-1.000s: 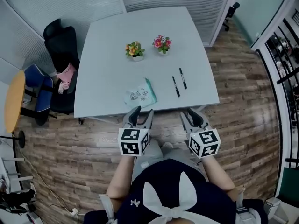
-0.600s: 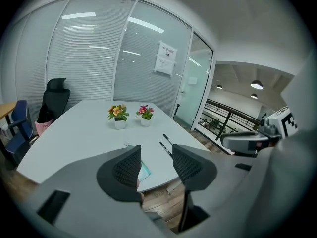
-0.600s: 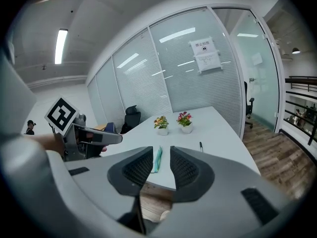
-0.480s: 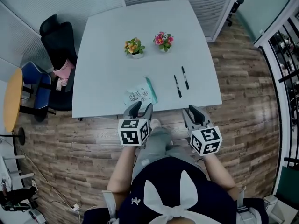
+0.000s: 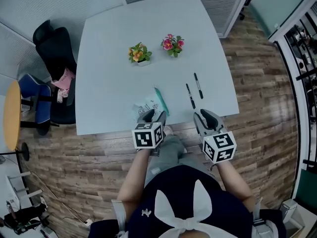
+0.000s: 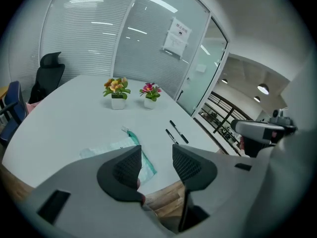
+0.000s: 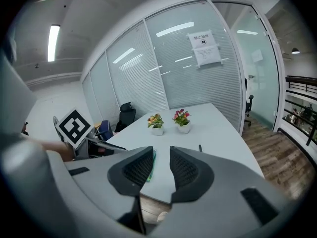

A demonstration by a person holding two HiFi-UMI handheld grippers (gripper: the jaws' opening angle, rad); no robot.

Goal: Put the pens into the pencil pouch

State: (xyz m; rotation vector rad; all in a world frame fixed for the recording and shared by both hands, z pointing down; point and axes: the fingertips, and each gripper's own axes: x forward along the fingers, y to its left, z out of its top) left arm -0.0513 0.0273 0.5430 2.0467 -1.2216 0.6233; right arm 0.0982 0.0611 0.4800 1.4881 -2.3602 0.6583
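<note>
A pale pencil pouch (image 5: 150, 104) with a teal zip edge lies flat near the front edge of the grey table (image 5: 109, 63). Two black pens (image 5: 190, 95) (image 5: 198, 86) lie side by side to its right. My left gripper (image 5: 154, 116) hangs open at the table's front edge, its tips over the pouch's near side, with nothing between them. My right gripper (image 5: 207, 118) is open and empty just short of the table edge, below the pens. In the left gripper view the pouch (image 6: 115, 147) and pens (image 6: 172, 136) lie beyond the gripper (image 6: 156, 156). In the right gripper view the gripper (image 7: 161, 165) faces the table.
Two small flower pots (image 5: 139, 53) (image 5: 172, 44) stand mid-table behind the pouch. A black office chair (image 5: 53, 47) and a blue chair (image 5: 33, 90) stand left of the table, beside a round wooden table (image 5: 12, 112). Glass partitions close the room at the back.
Both grippers have moved forward toward the table's front edge. The left one has sunk and now reaches over the pouch's near side. Both stay open.
</note>
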